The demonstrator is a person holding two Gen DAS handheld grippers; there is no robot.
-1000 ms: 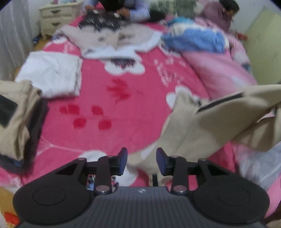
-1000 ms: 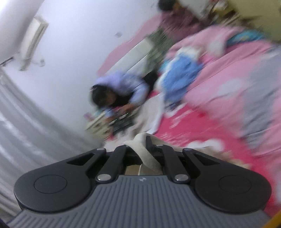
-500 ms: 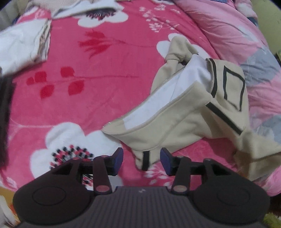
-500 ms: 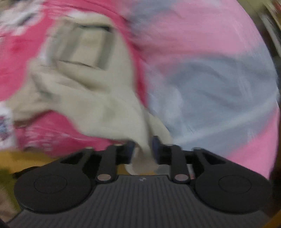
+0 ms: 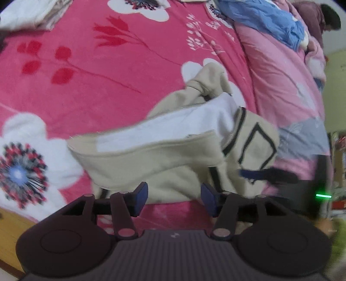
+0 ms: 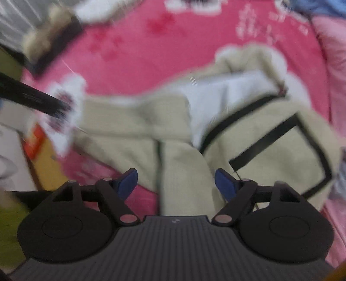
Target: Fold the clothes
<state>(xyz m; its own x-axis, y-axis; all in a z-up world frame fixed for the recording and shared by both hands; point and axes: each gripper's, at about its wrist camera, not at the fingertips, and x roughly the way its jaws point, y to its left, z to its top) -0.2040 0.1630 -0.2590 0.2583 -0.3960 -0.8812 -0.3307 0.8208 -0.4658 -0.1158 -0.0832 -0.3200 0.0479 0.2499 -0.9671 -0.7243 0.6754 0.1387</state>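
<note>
A beige garment (image 5: pixel 164 155) with a white lining and black trim lies crumpled near the front edge of the pink flowered bed (image 5: pixel 108 71). My left gripper (image 5: pixel 174 200) hovers just over its near hem, jaws opening, the pads clear of the cloth. In the blurred right wrist view the same beige garment (image 6: pixel 270 138) fills the middle. My right gripper (image 6: pixel 176 182) points down at it, jaws opening. A strip of the beige cloth lies under the gap but the blue pads do not press on it. The right gripper (image 5: pixel 259 174) shows in the left wrist view at the garment's right side.
A folded white garment (image 5: pixel 28 13) lies at the far left and a blue cloth (image 5: pixel 266 23) on the pink quilt (image 5: pixel 281 71) at the far right. A person (image 5: pixel 317 21) sits at the far right corner. A beige and black pile (image 6: pixel 49 43) lies at the left.
The right gripper let go of the beige cloth it held pinched and swung down over the bed. The garment dropped onto the blanket. The left gripper came down closer and its jaws widened.
</note>
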